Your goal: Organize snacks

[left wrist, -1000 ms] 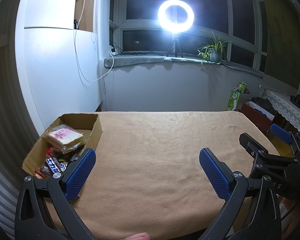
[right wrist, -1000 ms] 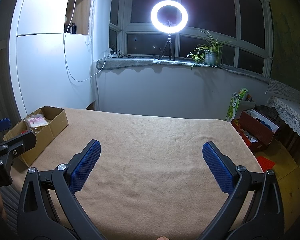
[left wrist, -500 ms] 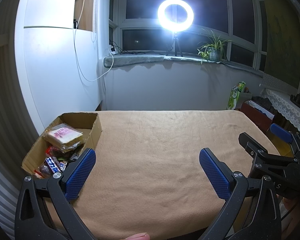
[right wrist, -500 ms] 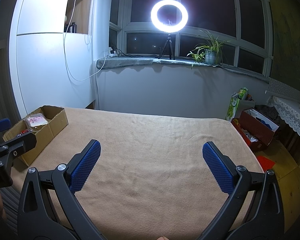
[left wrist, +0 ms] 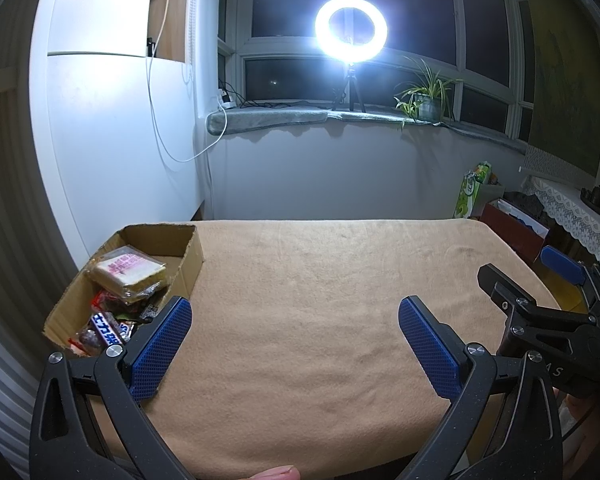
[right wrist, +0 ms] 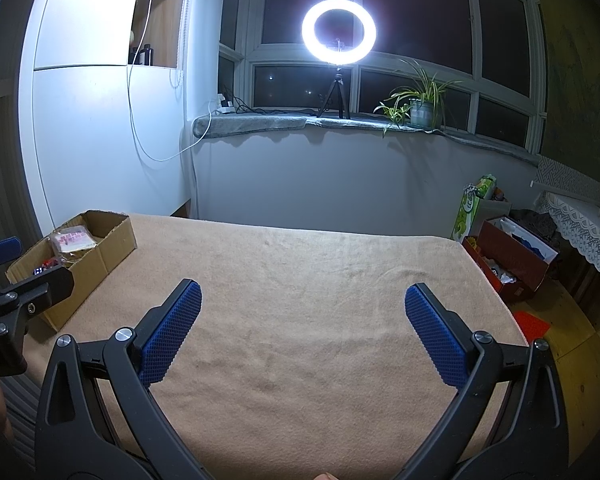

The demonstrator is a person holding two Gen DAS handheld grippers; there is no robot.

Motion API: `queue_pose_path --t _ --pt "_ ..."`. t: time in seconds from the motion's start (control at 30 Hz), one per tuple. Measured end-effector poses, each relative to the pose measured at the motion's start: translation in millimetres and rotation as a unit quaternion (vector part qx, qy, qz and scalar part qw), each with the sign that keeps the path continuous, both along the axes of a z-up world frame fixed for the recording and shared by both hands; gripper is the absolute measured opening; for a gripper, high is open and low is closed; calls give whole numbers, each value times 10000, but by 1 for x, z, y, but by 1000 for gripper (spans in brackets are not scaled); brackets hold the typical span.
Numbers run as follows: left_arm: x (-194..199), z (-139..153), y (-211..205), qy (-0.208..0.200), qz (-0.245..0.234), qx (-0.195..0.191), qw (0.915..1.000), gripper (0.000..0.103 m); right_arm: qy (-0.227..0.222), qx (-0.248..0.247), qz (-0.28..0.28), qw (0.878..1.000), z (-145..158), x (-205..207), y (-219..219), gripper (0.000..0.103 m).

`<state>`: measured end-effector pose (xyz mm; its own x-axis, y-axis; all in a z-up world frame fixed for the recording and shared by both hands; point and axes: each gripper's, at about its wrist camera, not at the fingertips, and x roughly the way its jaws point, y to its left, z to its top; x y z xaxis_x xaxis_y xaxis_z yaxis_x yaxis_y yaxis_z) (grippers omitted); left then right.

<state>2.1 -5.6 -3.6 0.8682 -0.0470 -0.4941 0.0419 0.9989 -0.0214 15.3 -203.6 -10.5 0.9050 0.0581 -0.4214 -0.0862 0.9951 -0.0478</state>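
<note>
A brown cardboard box (left wrist: 190, 246) stands at the table's left edge and holds several wrapped snacks, with a pink-labelled bread pack (left wrist: 128, 270) on top and a blue candy bar (left wrist: 106, 326) below. The box also shows in the right wrist view (right wrist: 112, 246). My left gripper (left wrist: 296, 344) is open and empty, low over the near edge, just right of the box. My right gripper (right wrist: 302, 330) is open and empty over the table's middle. The right gripper shows at the right edge of the left wrist view (left wrist: 548, 304).
A tan cloth covers the table (left wrist: 320, 288). A white cabinet (left wrist: 112, 128) stands behind the box. A ring light (left wrist: 351, 26) and a potted plant (left wrist: 424, 100) sit on the windowsill. Red boxes (right wrist: 512, 256) and a green carton (right wrist: 474, 204) stand on the floor to the right.
</note>
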Motion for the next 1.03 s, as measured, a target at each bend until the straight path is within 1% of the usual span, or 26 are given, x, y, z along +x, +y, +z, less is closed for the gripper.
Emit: queue_pose_path --t 0.73,0.8,0.87,0.97,1.03 --pt "-1 -6 2 70 -76 -50 9999 103 2 0 -8 10000 0 -1 2 103" --pt "-1 -6 2 68 -55 -61 9999 103 3 -1 -8 10000 0 -1 1 103" --pt "-3 -6 4 59 74 -24 10000 103 8 0 -9 10000 0 -1 2 103" --pt "-4 -5 2 6 146 96 9998 103 2 1 -9 10000 0 -1 2 103" --pt "-4 -5 1 1 140 98 9999 103 1 2 -8 10000 0 -1 2 103"
